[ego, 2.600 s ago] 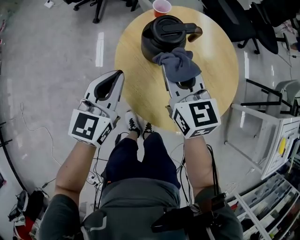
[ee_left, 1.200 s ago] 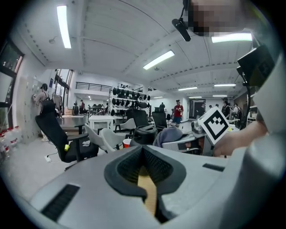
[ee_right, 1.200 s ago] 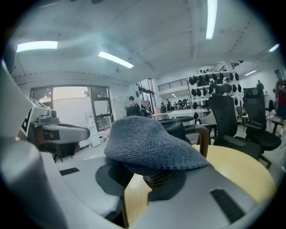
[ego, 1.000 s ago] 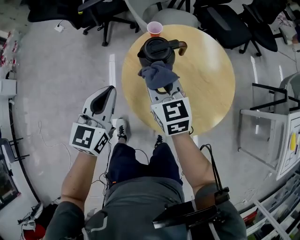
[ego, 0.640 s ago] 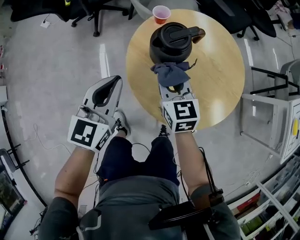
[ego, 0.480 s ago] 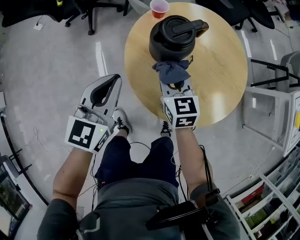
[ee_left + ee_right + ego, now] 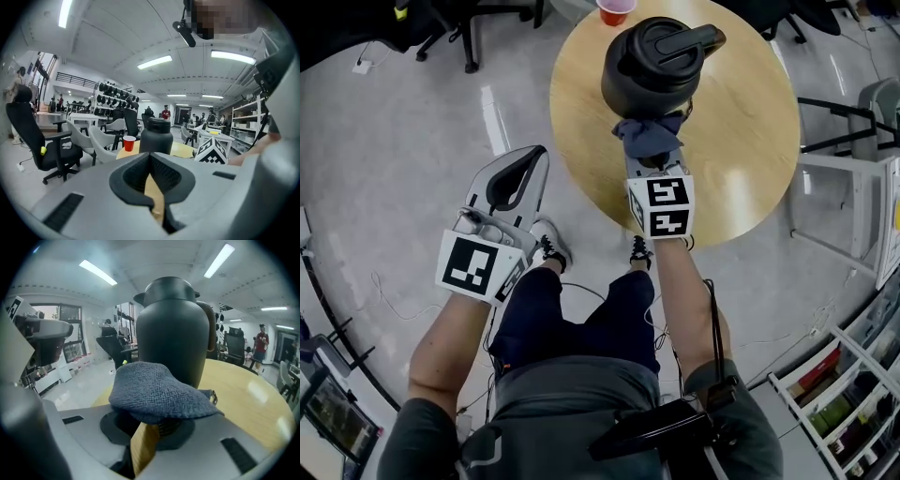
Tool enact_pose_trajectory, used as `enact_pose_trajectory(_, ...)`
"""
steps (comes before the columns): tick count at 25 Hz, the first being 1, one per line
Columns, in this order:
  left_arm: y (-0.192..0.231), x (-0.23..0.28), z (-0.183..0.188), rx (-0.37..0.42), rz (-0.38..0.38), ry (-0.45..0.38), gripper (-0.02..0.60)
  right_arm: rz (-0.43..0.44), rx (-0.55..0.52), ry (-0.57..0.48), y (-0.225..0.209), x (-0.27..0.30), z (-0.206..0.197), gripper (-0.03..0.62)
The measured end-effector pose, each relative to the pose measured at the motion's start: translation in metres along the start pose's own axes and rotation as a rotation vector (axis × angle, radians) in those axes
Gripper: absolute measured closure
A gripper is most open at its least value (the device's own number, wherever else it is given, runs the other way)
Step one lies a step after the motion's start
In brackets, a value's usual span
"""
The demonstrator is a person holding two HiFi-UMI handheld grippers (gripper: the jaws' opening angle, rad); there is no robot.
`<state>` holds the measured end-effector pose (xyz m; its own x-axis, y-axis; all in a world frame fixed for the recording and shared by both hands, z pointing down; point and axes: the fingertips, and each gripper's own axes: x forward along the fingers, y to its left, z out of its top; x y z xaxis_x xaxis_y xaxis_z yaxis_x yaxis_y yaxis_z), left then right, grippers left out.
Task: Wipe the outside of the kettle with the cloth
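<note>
The black kettle (image 7: 659, 64) stands on the round wooden table (image 7: 750, 122), its handle at the far right. My right gripper (image 7: 652, 159) is shut on the blue-grey cloth (image 7: 648, 134), which presses against the kettle's near side. In the right gripper view the cloth (image 7: 154, 391) drapes over the jaws in front of the kettle (image 7: 172, 329). My left gripper (image 7: 532, 156) hangs shut and empty over the floor, left of the table. From the left gripper view the kettle (image 7: 156, 137) shows ahead, beyond the closed jaws.
A red cup (image 7: 614, 8) stands at the table's far edge, behind the kettle. Office chairs (image 7: 478, 19) ring the far side. A white frame (image 7: 862, 187) and shelves (image 7: 844, 394) stand to the right. People stand far off in the room.
My right gripper has slid the cloth from the kettle's top near rim down its near side. The left gripper has sunk a little beside the table.
</note>
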<state>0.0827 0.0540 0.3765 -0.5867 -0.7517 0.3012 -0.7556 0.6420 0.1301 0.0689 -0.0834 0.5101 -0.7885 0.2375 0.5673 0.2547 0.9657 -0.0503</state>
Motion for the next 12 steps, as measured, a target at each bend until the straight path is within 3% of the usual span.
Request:
enact_pose_trajectory(4, 0.002, -0.006, 0.012, 0.003, -0.035, -0.008, 0.574, -0.033, 0.053, -0.042, 0.005, -0.026, 0.027, 0.513)
enact_pose_trajectory(12, 0.014, -0.036, 0.062, 0.048, -0.117, -0.021, 0.574, -0.106, 0.031, -0.223, 0.034, -0.079, 0.148, 0.511)
